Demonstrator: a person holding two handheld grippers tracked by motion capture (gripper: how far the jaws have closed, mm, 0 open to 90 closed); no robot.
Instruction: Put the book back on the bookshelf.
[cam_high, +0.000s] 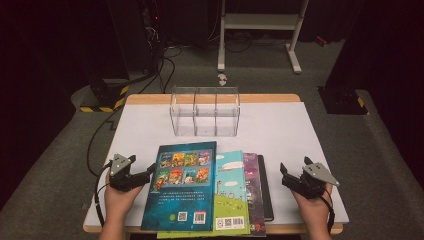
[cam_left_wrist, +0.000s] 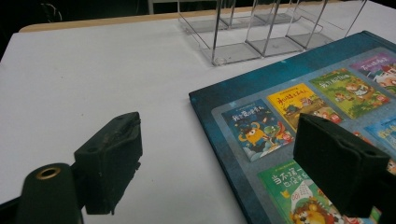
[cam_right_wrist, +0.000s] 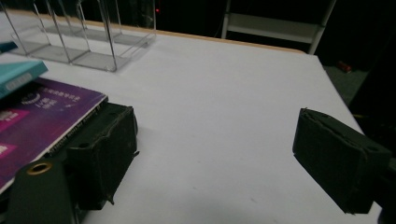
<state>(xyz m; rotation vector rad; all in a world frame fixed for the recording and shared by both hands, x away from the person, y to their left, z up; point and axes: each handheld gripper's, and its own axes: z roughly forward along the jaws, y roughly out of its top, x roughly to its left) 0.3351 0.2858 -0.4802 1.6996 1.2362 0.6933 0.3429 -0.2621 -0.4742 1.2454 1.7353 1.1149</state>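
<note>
Several books lie overlapping at the front of the white table (cam_high: 300, 130). A dark blue picture book (cam_high: 182, 192) (cam_left_wrist: 299, 93) is on top at the left. Beneath it, fanning to the right, are a light blue and green book (cam_high: 231, 192) (cam_right_wrist: 18, 74), a purple book (cam_high: 253, 185) (cam_right_wrist: 42, 112) and a black one (cam_high: 265, 190). My left gripper (cam_high: 149, 175) (cam_left_wrist: 224, 163) is open at the blue book's left edge, one jaw over the cover and one over bare table. My right gripper (cam_high: 285, 176) (cam_right_wrist: 219, 158) is open just right of the stack, with nothing between its jaws.
A clear acrylic organizer (cam_high: 205, 112) (cam_left_wrist: 261, 28) (cam_right_wrist: 79, 37) with three upright compartments stands at the back centre of the table. Behind the table, on the floor, are a white metal frame (cam_high: 260, 22) and black cables (cam_high: 160, 65). A yellow-and-black striped base (cam_high: 102, 102) sits at the left.
</note>
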